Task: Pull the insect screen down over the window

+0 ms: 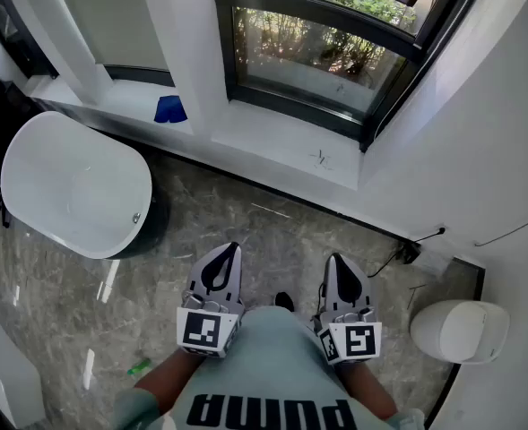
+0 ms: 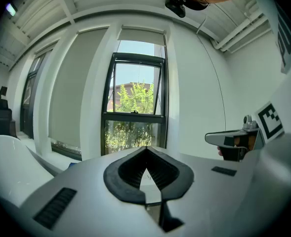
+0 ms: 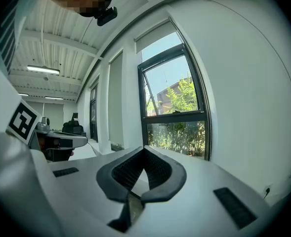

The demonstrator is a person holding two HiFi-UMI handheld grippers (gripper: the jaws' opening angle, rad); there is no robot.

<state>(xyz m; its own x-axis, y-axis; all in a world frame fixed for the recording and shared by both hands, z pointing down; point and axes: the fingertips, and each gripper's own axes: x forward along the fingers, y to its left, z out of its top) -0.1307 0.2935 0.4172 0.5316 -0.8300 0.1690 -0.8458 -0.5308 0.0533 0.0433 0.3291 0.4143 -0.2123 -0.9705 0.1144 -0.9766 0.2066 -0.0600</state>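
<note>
Both tongs sit low at 6 o'clock in the head view, close to the person's body and side by side, which fits a start posture rather than a reach. The left tongs (image 1: pixel 233 249) are closed tip to tip with nothing between them. The right tongs (image 1: pixel 336 259) are closed and empty too. Each points almost level toward the wall ahead, so nothing is being carried and no grip is prepared.

The window (image 1: pixel 335 56) lies at 12 to 1 o'clock, well apart from both tongs, across a stretch of bare marbled floor (image 1: pixel 272 231) and a white sill (image 1: pixel 281 150). Its glass shows the greenery outside sharply, so the insect screen does not appear to be drawn over it. In the left gripper view a pale housing (image 2: pixel 141 35) runs across the top of the frame at 12 o'clock. The insect screen (image 3: pixel 155 36) is probably rolled up inside that, though no pull bar or tab can be made out.

A white bathtub (image 1: pixel 75 182) stands at 9 to 10 o'clock, beside the path rather than on it. A small blue thing (image 1: pixel 170 108) rests on the sill at 11 o'clock, clear of the window.

The next move likely calls for stepping closer, raising one of the tongs high and opening it, since the housing sits far above where they hang now.
</note>
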